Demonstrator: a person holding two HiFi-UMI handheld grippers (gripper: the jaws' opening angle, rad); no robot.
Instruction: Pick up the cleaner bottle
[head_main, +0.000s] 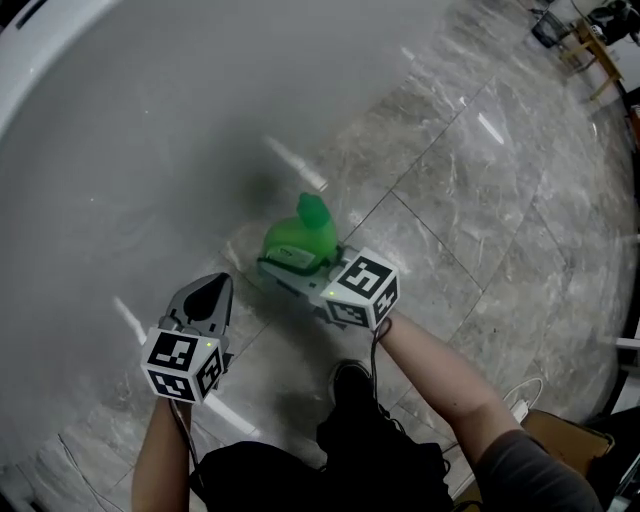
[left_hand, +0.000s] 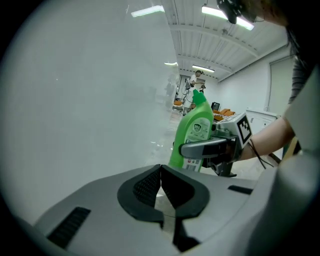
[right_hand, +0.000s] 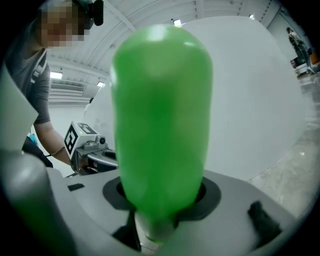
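In the head view, the right gripper (head_main: 292, 268) holds the green bottle (head_main: 300, 238) at frame centre, above the tiled floor (head_main: 480, 200). The left gripper (head_main: 213, 287) sits at lower left, apart from the bottle.

In the left gripper view, its fingers (left_hand: 145, 187) are pressed together on nothing. The bottle stands upright, right of centre.

In the right gripper view, the bottle fills the middle with the fingers clamped on its body.

The grasp looks made, so the lift is the step in hand. The next move calls for a steady squeeze with the bottle upright as it rises.
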